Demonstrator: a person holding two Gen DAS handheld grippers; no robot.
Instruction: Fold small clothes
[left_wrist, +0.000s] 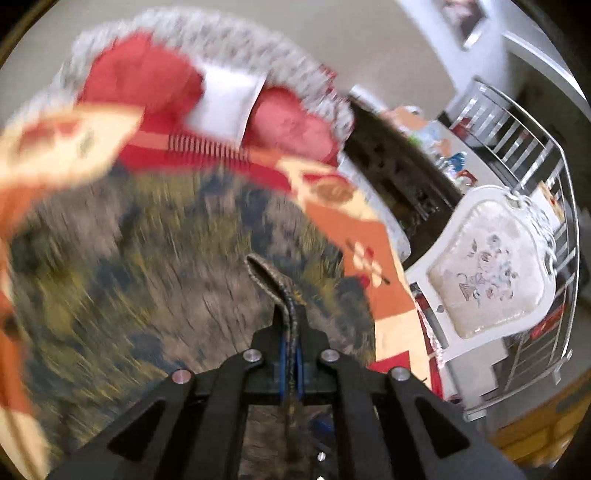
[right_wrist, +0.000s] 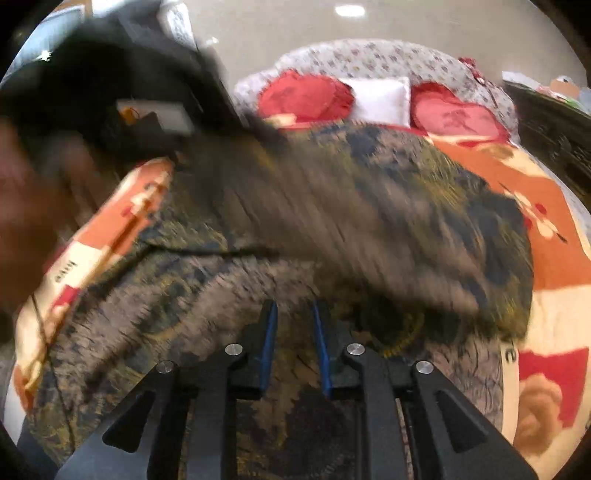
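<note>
Left hand-held gripper (left_wrist: 290, 314) pinches garment (left_wrist: 147, 258) hem — lifted.

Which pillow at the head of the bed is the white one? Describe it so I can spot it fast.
Start at the bed with its orange and cream blanket, and look to its far end by the flowered headboard. The white pillow sits there between two red cushions; it is the only plain, rectangular one.
</note>
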